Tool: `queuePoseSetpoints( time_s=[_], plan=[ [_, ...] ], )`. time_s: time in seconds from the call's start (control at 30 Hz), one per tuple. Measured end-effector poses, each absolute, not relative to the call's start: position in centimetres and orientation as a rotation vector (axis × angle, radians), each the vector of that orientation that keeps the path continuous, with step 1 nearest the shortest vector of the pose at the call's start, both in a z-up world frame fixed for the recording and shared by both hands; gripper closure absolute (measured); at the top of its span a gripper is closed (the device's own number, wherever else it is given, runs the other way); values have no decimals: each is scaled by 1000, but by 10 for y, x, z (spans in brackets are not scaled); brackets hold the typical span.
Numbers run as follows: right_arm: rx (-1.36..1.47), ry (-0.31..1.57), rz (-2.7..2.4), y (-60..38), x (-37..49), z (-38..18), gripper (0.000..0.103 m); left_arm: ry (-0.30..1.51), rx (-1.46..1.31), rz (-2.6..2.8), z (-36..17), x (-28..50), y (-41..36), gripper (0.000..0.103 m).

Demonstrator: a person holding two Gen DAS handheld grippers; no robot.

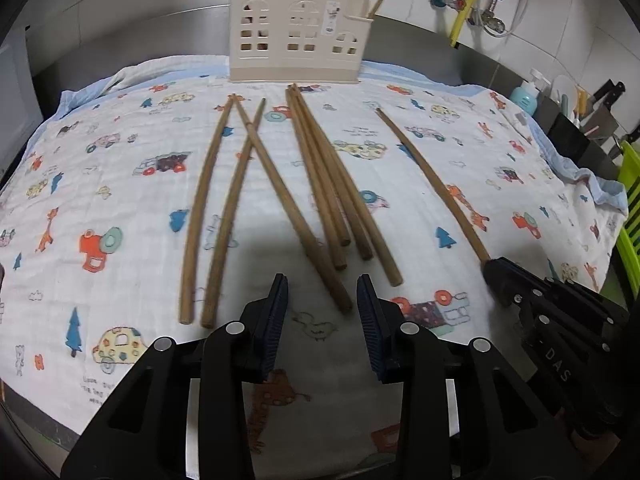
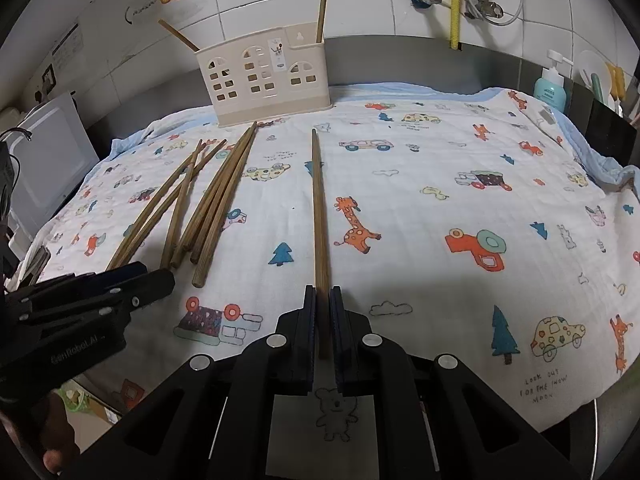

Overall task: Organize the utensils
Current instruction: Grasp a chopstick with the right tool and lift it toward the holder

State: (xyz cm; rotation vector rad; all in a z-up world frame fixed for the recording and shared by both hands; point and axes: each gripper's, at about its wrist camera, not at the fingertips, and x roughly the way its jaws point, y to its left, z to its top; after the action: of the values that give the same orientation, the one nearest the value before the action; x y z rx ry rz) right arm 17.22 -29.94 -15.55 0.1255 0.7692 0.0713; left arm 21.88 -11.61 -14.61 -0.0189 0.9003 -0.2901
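right gripper (image 2: 322,292) clamps a single chopstick (image 2: 319,216) by its near end; left gripper (image 1: 322,284) stands partly open, empty, loose chopsticks (image 1: 320,184) just ahead.

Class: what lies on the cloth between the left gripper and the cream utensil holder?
Seven loose chopsticks lie between the left gripper and the holder, seen in the left wrist view.

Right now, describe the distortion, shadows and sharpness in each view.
Left wrist view: fisheye bends the chopsticks into curves; dark vignette in the corners; the left claw casts a soft shadow on the cloth. Right wrist view: sharp, tile lines bowed; shadow under the right claw.
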Motion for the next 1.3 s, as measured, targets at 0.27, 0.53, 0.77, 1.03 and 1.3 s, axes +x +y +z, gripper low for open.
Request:
queuePoseSetpoints(
  time_s=[0.27,0.53,0.77,1.03,1.3],
  plan=[
    [144,762,72,-300,171,-156,96,903,-34,-245,-145,221,-96,77],
    [149,759,68,-300,172,-157,96,872,-18,-254,-143,226,-107,82],
    [127,755,59,-296,178,-157,94,878,5,-258,-148,232,-109,93],
    [118,754,67,-296,180,-153,96,889,-5,-278,-138,235,-96,97],
    [81,634,81,-295,167,-99,96,743,25,-274,-81,222,-76,97]
  ],
)
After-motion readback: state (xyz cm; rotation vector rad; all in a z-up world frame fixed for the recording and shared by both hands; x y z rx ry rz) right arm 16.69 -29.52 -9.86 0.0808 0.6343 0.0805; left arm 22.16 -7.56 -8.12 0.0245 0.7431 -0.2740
